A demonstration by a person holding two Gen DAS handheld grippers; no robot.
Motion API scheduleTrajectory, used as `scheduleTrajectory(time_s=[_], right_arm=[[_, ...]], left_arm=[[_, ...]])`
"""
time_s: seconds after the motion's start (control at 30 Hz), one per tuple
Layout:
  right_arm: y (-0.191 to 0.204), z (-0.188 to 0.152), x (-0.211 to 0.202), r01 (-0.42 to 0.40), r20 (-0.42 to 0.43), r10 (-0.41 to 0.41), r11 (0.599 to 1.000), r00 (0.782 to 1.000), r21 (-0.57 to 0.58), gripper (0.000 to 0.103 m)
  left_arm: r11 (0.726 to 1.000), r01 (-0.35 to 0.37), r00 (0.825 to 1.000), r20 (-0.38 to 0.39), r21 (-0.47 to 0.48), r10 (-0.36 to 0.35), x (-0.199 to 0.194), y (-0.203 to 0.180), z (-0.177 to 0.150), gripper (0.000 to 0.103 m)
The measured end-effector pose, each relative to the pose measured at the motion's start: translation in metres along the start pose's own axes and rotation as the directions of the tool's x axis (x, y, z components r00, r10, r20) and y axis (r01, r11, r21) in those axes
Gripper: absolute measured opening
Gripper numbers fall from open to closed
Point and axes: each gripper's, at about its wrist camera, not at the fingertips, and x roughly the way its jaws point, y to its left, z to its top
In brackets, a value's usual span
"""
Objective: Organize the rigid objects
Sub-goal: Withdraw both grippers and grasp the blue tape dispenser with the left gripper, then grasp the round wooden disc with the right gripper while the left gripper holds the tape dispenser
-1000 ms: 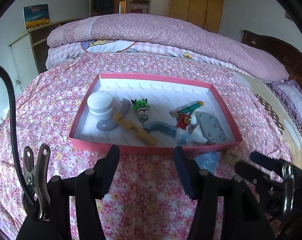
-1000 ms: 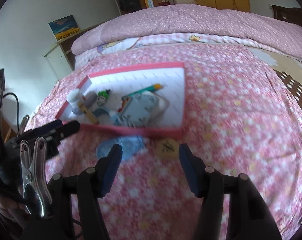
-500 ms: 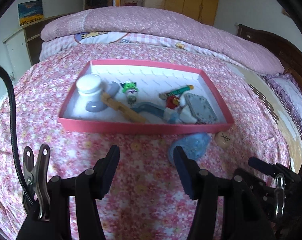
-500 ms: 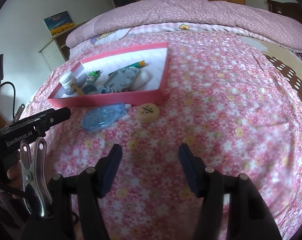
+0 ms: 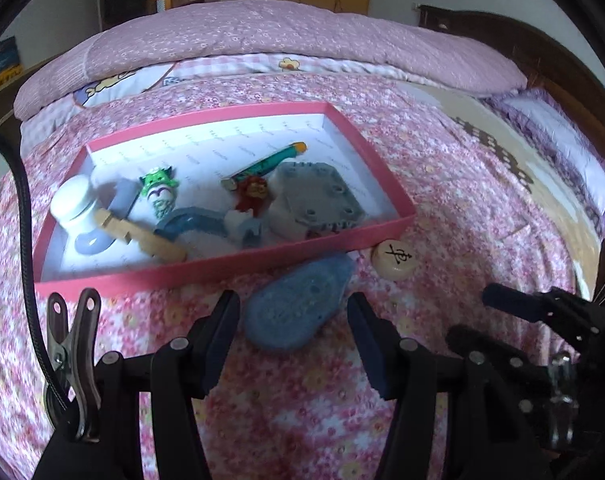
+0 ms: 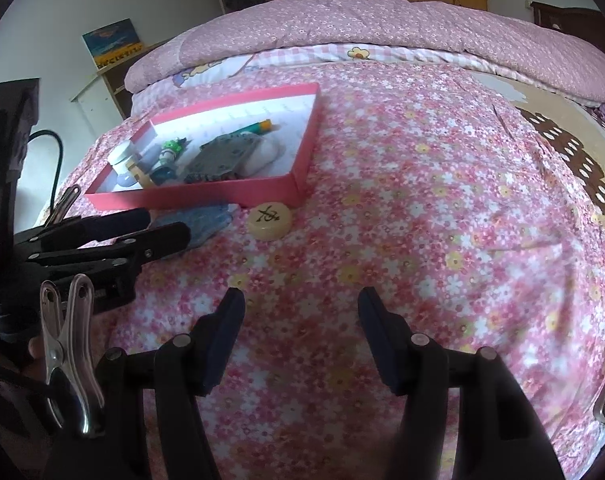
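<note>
Left gripper (image 5: 292, 316) is held wide open and empty, its fingers either side of the blue case (image 5: 298, 306), judged ready for a grasp. Just beyond lies the tray (image 5: 206, 270). Right gripper (image 6: 300, 312) is open, empty, short of the disc (image 6: 270, 220).

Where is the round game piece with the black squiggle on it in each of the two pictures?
Left wrist view: the round game piece lies on the flowered bedspread right of centre, just off the near right corner of the pink box, right of the blue case.
Right wrist view: the piece sits left of centre, before the same box corner.
Shared landmark: the pink box.
</note>
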Motion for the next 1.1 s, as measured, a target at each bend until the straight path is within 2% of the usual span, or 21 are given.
scheduleTrajectory(time_s=[0.43, 0.6, 0.9, 1.1], right_arm=[[-0.017, -0.001, 0.006, -0.01, -0.008, 0.01, 0.999, 1.0, 0.053, 0.06], [-0.018, -0.001, 0.005, -0.017, -0.006, 0.017, 0.998, 1.0, 0.057, 0.06], [-0.018, -0.002, 0.004, -0.02, -0.001, 0.02, 0.998, 1.0, 0.06, 0.06], [-0.016, -0.002, 0.004, -0.015, -0.001, 0.015, 0.998, 1.0, 0.061, 0.06]], left_arm=[[0.998, -0.046, 0.999, -0.013, 0.035, 0.047, 0.029, -0.019, 0.006, 0.064], [0.998, -0.046, 0.999, 0.009, 0.045, 0.045, 0.029, -0.022, 0.004, 0.06], [0.999, -0.044, 0.999, 0.021, 0.015, 0.044, 0.017, -0.014, -0.007, 0.059], [0.996, -0.063, 0.997, 0.031, -0.06, 0.065, 0.0, 0.009, -0.019, 0.059]])
